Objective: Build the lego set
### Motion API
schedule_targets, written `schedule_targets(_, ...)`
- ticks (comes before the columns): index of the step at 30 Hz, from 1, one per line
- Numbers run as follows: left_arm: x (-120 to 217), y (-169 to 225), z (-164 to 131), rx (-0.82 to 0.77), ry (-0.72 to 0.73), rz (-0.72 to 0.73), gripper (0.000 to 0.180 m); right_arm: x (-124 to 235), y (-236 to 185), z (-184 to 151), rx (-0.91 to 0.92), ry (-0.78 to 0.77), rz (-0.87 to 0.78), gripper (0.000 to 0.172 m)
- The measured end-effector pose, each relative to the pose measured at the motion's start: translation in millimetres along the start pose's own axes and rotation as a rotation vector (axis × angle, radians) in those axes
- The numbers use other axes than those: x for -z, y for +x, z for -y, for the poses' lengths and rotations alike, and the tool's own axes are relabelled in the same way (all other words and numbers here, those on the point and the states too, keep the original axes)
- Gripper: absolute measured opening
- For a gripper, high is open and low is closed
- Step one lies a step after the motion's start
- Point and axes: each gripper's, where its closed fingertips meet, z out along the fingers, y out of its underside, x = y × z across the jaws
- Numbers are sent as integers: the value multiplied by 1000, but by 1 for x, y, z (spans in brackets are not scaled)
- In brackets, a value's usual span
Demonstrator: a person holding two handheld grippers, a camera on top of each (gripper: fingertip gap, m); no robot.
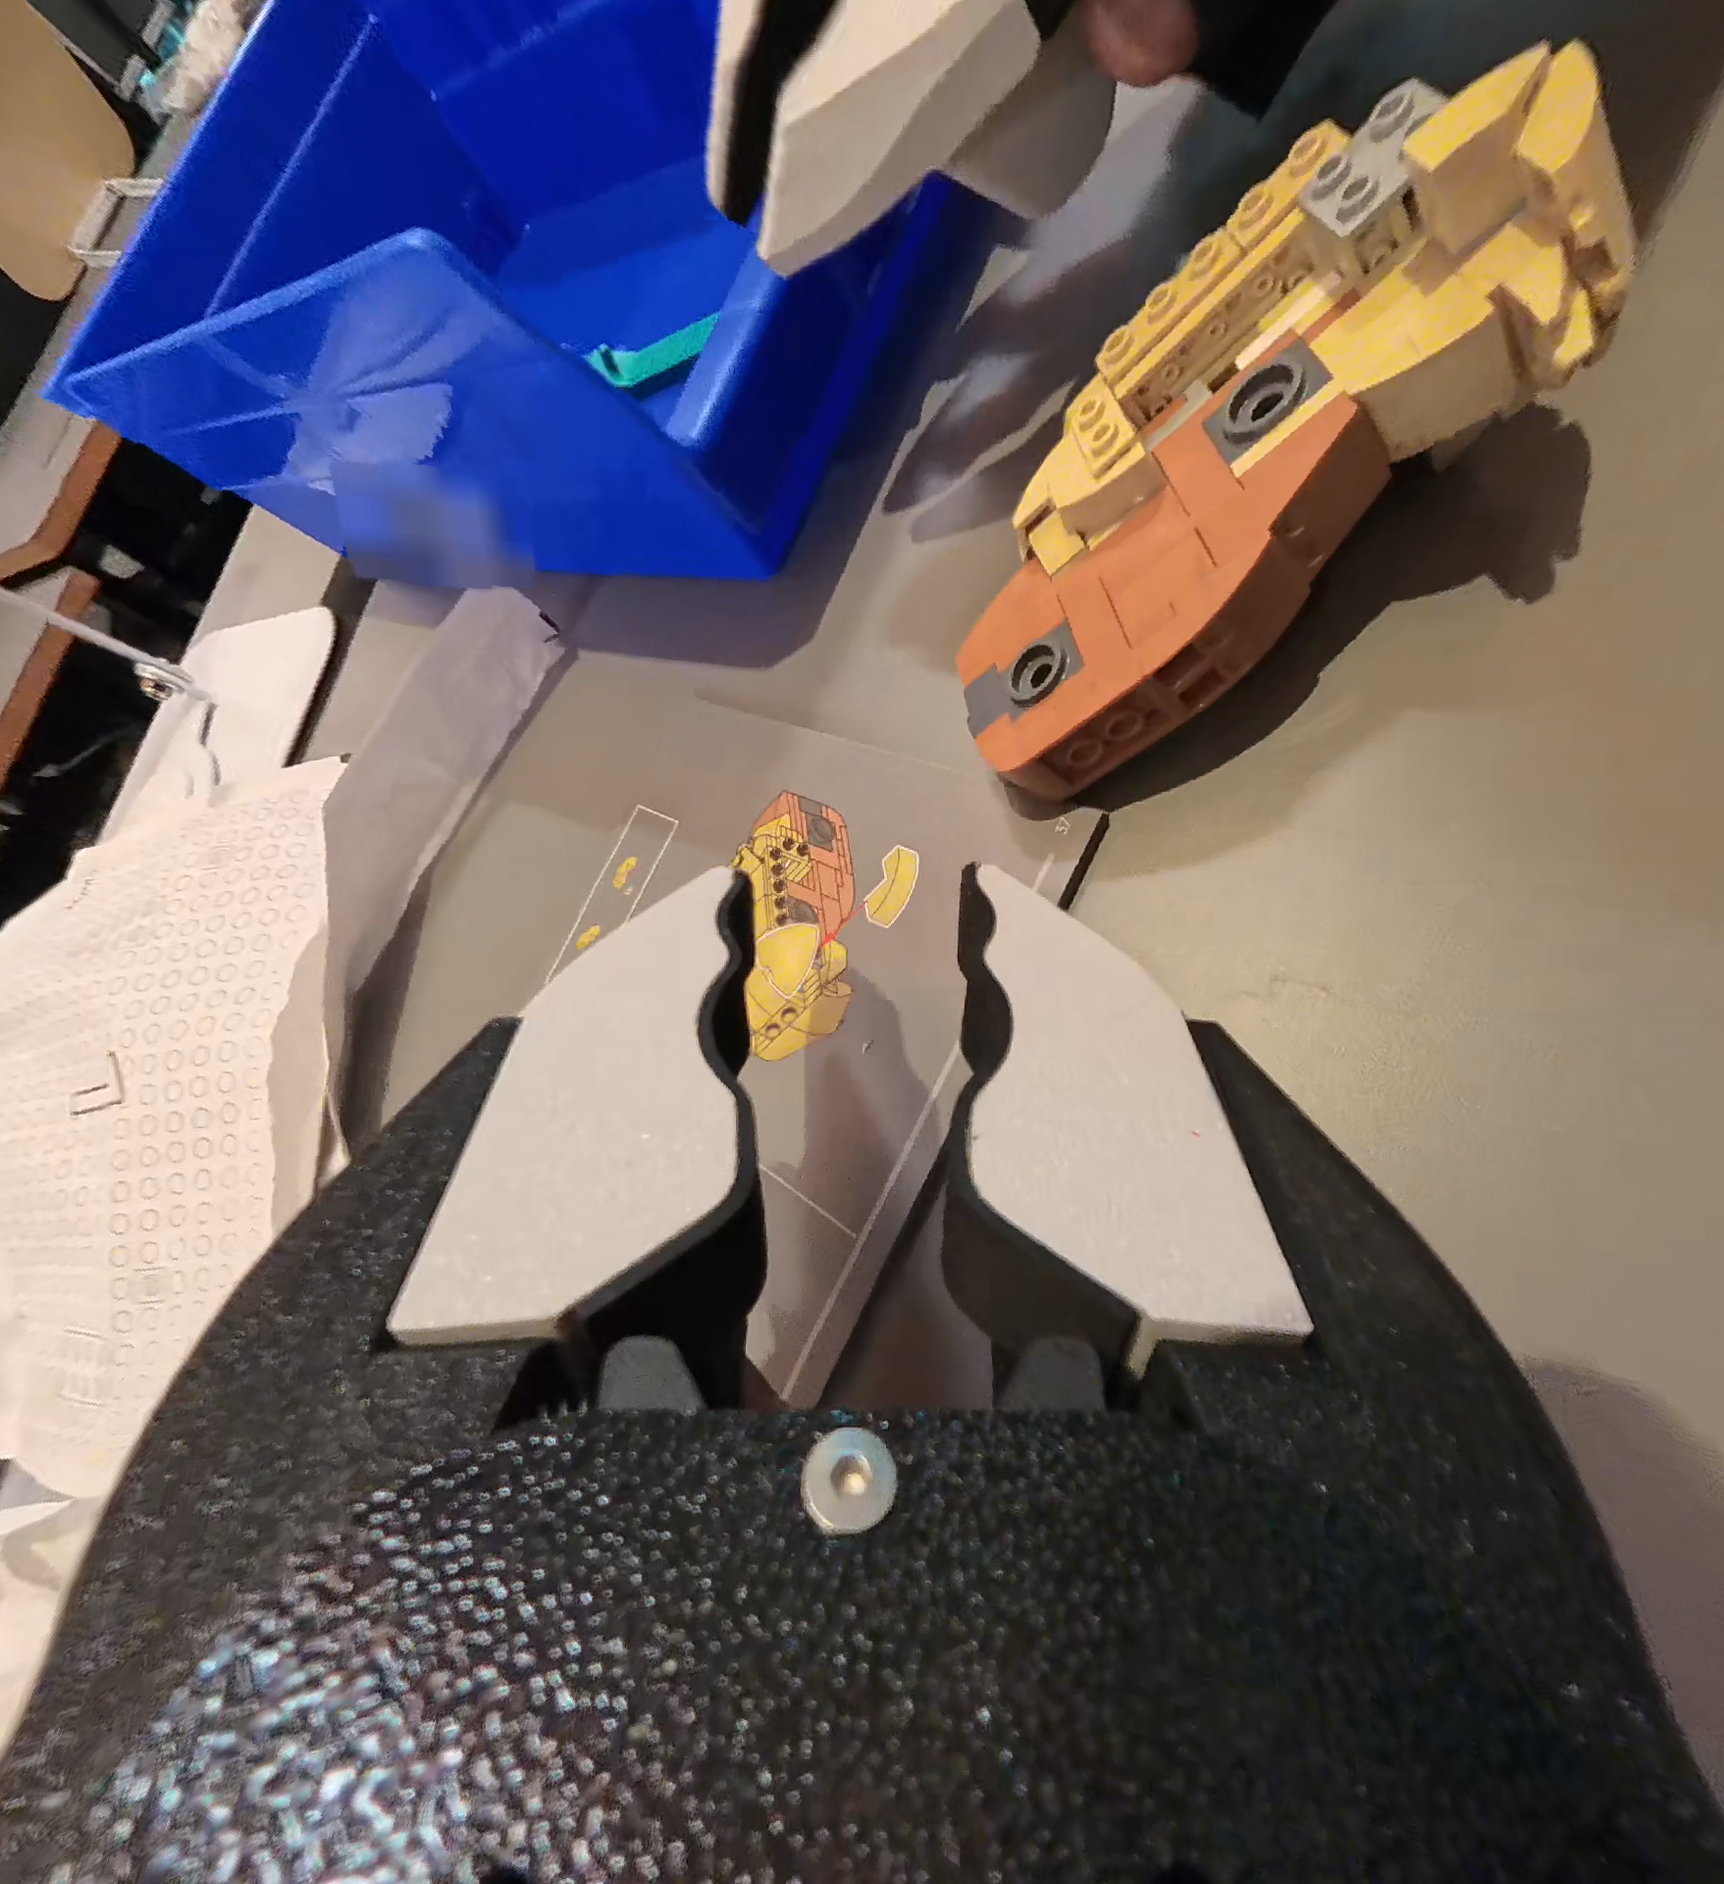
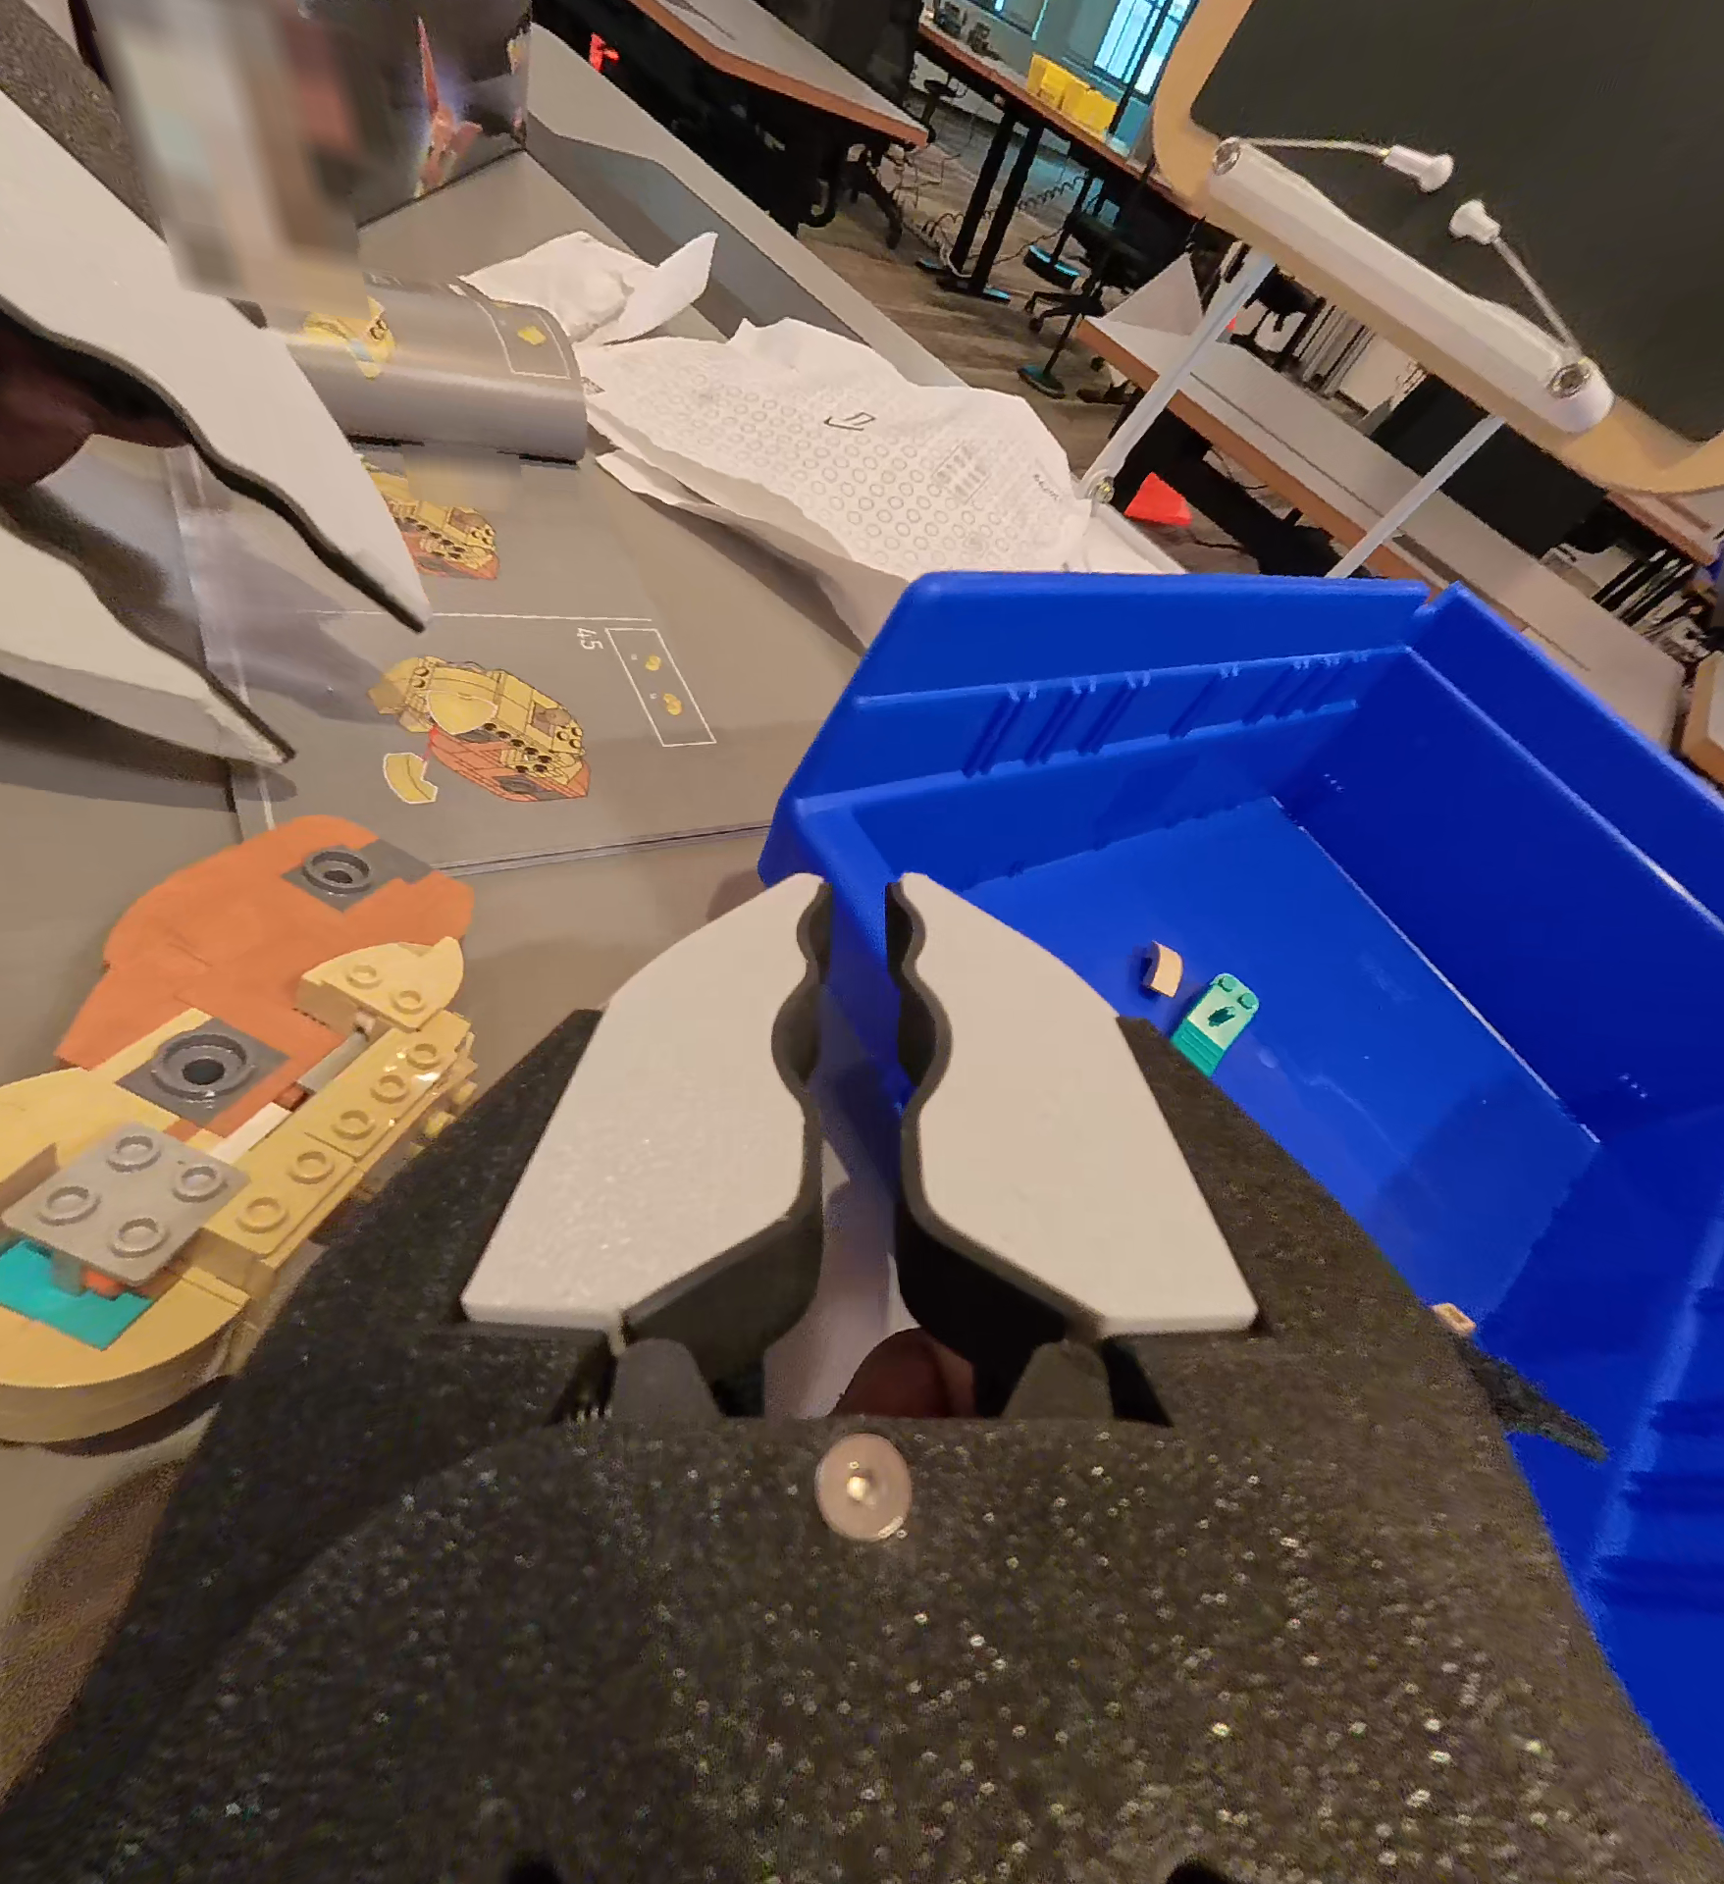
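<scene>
Now, hard to read at the right gripper (image 2: 857,897): fingers drawn close, only a thin slit left, and nothing but the blue bin (image 2: 1347,714) showing through it, right at its near corner. Cannot tell whether the pads press on that wall or merely hang in front of it. Looks no clearer from the left wrist view, smeared with motion and cut off by the top edge, tips over the bin's inside.

Easier on the left gripper (image 1: 847,887) — fingers well apart, nothing between them, hovering over the open instruction booklet (image 1: 633,816) on the grey table (image 1: 1449,1019). Seen from the right wrist view only as two grey blades at the far left, partly behind a blurred patch.

Inside the bin, just one teal piece (image 1: 648,357) from the left side, half hidden by the wall. From the right, plainly two: the teal piece and a small tan piece (image 2: 1163,966) just beside it, both on the floor.

Then the brick model (image 1: 1245,459) — brown and yellow, lying on the table beside booklet and bin, whole in the left view. Cropped at the left edge of the right view, yet only there showing a teal patch at one end.

Crumpled white paper bags (image 1: 144,1019) beyond the booklet, printing too faint to make out.
</scene>
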Motion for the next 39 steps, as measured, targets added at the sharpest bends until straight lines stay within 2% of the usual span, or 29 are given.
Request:
schedule_targets(9,-17,18,21,-184,-38,62,36,6,10,7,26,33,-66,9)
schedule_targets(14,-25,32,37,-236,-27,61,37,9,19,9,21,48,-100,9)
schedule_targets(18,-15,24,26,-124,-26,34,36,8,20,7,8,46,-98,9)
schedule_targets(23,-1,29,7,134,2,-147,35,3,11,3,24,29,-74,9)
schedule_targets(26,1,22,-3,135,-21,-137,34,0,7,-1,23,16,-58,9)
schedule_targets(36,-2,21,-5,167,-53,-167,33,-1,1,1,22,22,-43,9)
schedule_targets(39,-3,21,-7,109,-103,-163,33,-2,-3,2,37,23,-35,9)
